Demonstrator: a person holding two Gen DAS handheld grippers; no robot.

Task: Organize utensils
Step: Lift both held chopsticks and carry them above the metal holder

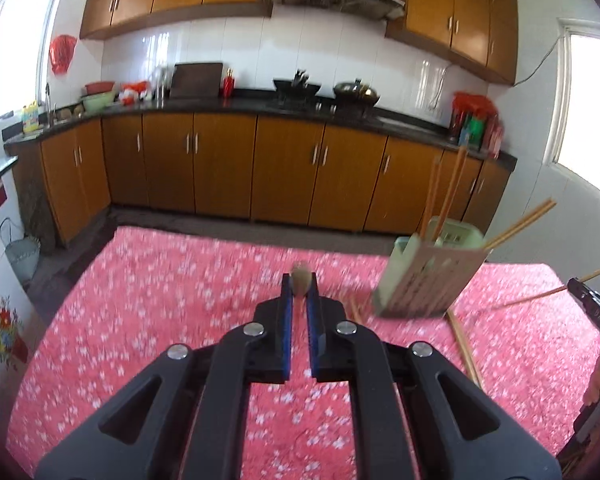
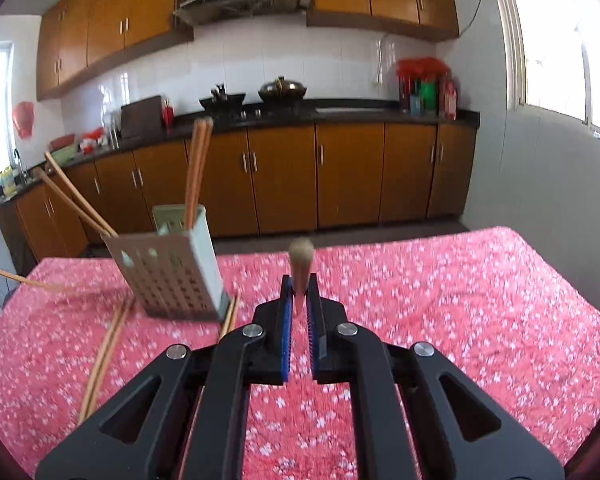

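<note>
A perforated utensil holder [image 1: 430, 276] stands on the pink floral tablecloth [image 1: 160, 300], right of my left gripper [image 1: 300, 286]; it also shows in the right wrist view [image 2: 172, 272], left of my right gripper [image 2: 300, 286]. Several wooden chopsticks [image 1: 448, 196] stick out of it [image 2: 196, 168]. Each gripper is shut on the end of a wooden chopstick seen end-on [image 1: 301, 277] [image 2: 301, 260]. Loose chopsticks lie on the cloth by the holder [image 1: 464, 346] [image 2: 106, 354]. The right gripper's chopstick [image 1: 540, 294] enters the left view from the right edge.
Beyond the table's far edge [image 2: 380, 244] runs a kitchen counter with wooden cabinets [image 1: 284, 172], woks on a stove [image 1: 356, 90] and bottles [image 1: 474, 122]. The right gripper's body [image 1: 596, 308] shows at the right edge of the left view.
</note>
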